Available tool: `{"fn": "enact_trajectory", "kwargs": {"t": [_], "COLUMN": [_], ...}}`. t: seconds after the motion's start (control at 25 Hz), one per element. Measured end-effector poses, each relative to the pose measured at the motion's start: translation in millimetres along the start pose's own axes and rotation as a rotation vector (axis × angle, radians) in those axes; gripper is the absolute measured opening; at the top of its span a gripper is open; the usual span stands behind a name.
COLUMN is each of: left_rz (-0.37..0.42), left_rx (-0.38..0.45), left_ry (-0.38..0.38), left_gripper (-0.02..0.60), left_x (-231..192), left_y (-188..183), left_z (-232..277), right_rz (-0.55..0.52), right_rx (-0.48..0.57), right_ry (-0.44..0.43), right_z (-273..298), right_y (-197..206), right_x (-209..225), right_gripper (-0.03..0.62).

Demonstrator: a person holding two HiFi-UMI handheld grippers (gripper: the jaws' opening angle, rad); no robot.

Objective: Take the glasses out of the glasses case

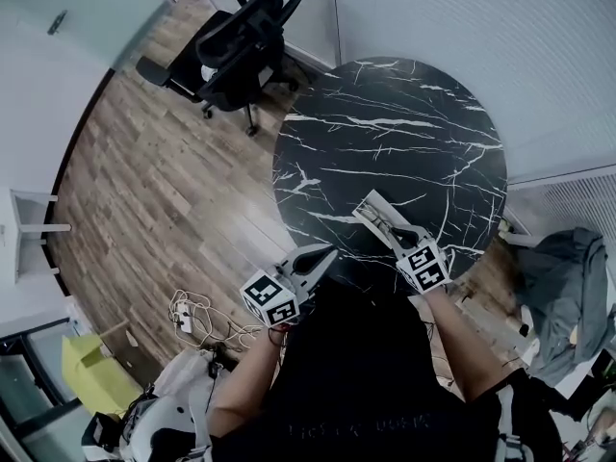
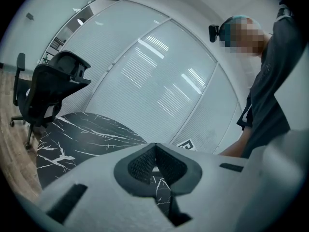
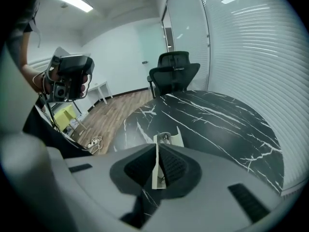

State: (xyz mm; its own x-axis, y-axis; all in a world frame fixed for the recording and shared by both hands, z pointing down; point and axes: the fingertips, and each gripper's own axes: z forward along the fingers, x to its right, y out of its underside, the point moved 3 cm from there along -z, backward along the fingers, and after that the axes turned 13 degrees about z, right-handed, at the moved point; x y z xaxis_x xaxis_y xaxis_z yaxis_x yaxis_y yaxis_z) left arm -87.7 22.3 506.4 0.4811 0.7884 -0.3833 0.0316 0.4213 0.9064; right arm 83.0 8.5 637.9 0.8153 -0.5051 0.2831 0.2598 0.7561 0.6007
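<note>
Here right gripper [image 3: 157, 153] pinches glasses case [image 3: 171, 139] wall; left gripper [image 2: 154, 148] jaws pressed together, empty.

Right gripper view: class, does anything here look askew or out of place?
Only the white glasses case: it seems open, pinched edge-on by one thin wall in the right tongs above the black table, not lying flat.

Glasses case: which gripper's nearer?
Right. The right gripper is shut on the glasses case; the left gripper, shut and empty, is apart from it, to its left.
</note>
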Motion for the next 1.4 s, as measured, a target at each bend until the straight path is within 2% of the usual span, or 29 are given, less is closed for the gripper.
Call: {"fn": "enact_trajectory", "kwargs": {"t": [0.44,0.92,1.4], "left_rz": [-0.006,-0.016,-0.019], "left_rx": [-0.015,-0.021,-0.025], "left_ry": [0.012,0.028,0.019], "left_gripper": [0.018,0.018,0.018], "left_x": [-3.2,-2.9,-4.7], "left_y": [5.0,7.4,8.3], "left_z": [2.8,7.4,6.3], "right_rz": [-0.020,-0.023,-0.082], "right_rx": [-0.053,-0.116,-0.190], "right_ry": [0.020,-0.009,0.042], "right_z": [21.5,35.6,48.7], "right_y": [4.0,4.2,10.8], "right_x": [2.1,-4.8,6.3], "right_gripper": [0.037,0.037,0.037]}}
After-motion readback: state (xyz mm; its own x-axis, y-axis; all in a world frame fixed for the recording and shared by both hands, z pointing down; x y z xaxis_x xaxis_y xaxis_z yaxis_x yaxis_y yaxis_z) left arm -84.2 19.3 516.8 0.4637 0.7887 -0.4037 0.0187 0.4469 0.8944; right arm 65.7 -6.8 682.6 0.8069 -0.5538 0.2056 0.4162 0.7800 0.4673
